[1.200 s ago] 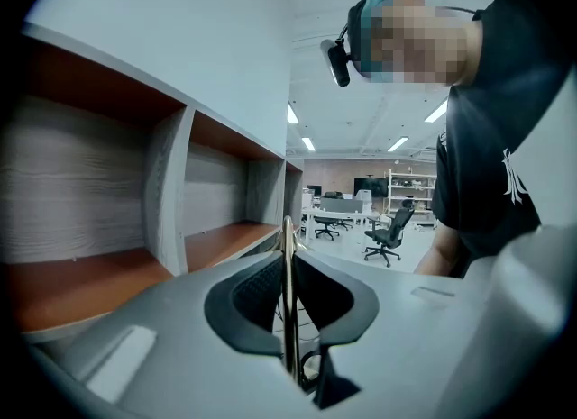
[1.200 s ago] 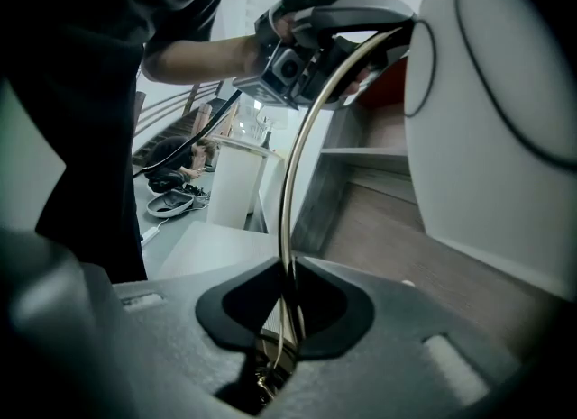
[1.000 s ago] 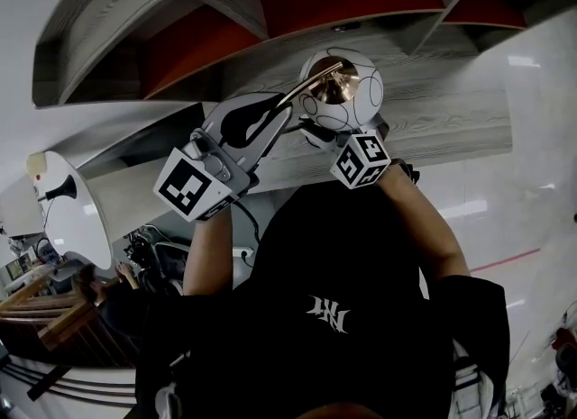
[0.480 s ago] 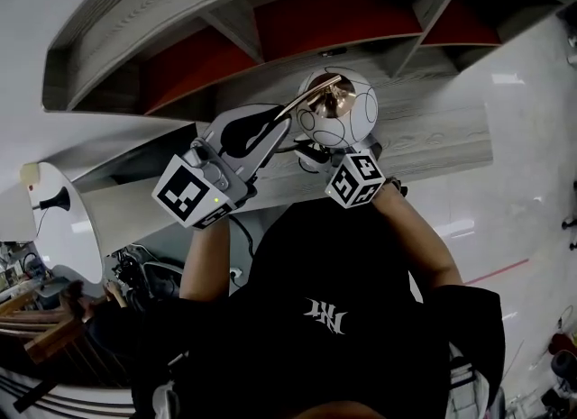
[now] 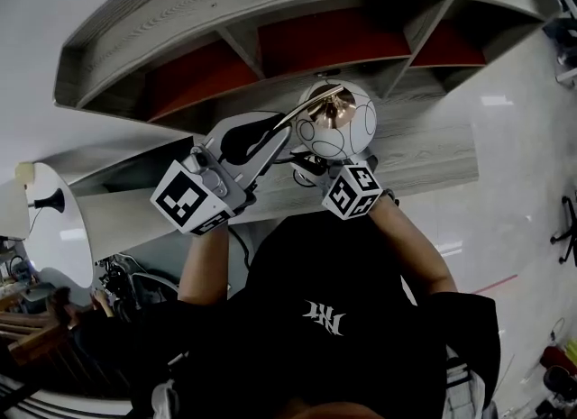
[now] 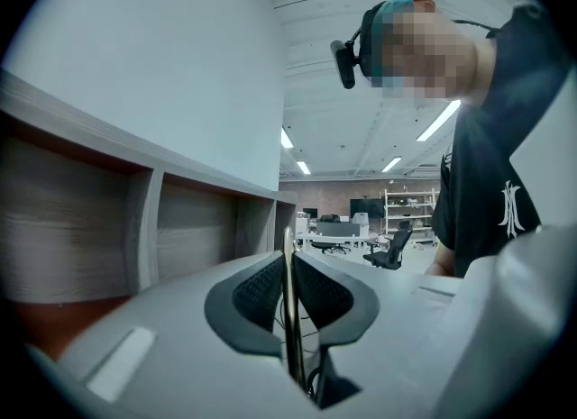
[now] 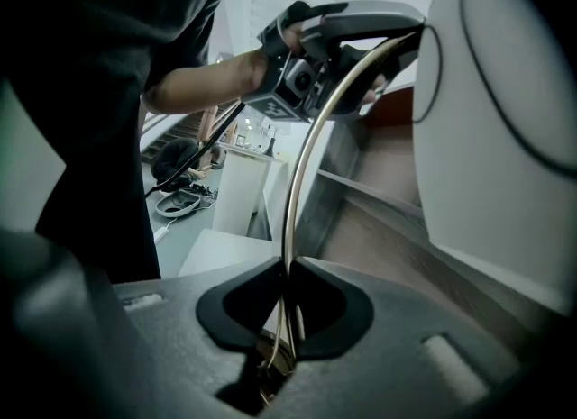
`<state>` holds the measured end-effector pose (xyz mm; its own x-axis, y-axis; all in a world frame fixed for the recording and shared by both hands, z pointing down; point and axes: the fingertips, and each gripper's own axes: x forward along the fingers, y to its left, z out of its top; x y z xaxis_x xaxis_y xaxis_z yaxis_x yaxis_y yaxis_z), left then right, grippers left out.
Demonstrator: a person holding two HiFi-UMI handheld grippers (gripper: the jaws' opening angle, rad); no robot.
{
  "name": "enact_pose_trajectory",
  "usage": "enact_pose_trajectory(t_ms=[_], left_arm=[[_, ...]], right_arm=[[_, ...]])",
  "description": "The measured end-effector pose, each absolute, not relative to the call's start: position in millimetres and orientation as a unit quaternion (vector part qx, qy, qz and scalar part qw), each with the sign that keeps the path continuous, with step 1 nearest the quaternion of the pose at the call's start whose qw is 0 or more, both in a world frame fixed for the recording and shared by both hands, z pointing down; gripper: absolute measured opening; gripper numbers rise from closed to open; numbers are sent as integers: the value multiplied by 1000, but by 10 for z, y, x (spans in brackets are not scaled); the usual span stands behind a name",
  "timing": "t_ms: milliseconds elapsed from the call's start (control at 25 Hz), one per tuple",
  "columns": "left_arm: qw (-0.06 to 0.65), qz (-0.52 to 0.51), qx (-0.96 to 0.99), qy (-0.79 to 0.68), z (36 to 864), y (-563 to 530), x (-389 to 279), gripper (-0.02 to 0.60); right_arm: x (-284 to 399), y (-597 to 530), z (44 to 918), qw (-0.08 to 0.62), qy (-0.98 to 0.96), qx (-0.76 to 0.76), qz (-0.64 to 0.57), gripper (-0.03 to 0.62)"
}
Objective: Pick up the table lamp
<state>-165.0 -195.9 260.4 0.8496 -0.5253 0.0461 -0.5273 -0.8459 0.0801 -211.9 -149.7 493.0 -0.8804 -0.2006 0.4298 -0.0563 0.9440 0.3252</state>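
Note:
The table lamp has a white globe shade point(image 5: 338, 120) with thin black lines and a curved brass arm point(image 5: 311, 102). It is held up in front of a grey wooden shelf unit point(image 5: 270, 12). My left gripper point(image 5: 275, 131) is shut on the brass arm near its top; in the left gripper view the arm point(image 6: 288, 300) stands pinched between the black pads. My right gripper point(image 5: 311, 167) is shut on the same arm lower down, under the shade. In the right gripper view the arm point(image 7: 302, 165) curves up to the left gripper point(image 7: 361, 34), beside the shade point(image 7: 505, 120).
The shelf unit has red-backed compartments point(image 5: 334, 34) right behind the lamp, also seen as grey dividers point(image 6: 153, 228). A white round table point(image 5: 63, 228) stands at the left. The person's black-shirted torso point(image 5: 325, 318) fills the lower middle. Office chairs point(image 6: 388, 250) stand far off.
Both grippers have risen with the lamp still clamped between them. The shelf unit now shows more fully in the head view, with the lamp higher against it.

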Motion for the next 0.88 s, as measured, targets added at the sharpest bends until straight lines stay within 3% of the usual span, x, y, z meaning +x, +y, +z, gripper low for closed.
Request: enact_pose_trajectory(t_ms=[880], left_arm=[[9,-44,956,-290,1888,-2023,-1681,40]], right_arm=[[-2051,-1673,4252,229,-953,48,-192,49]])
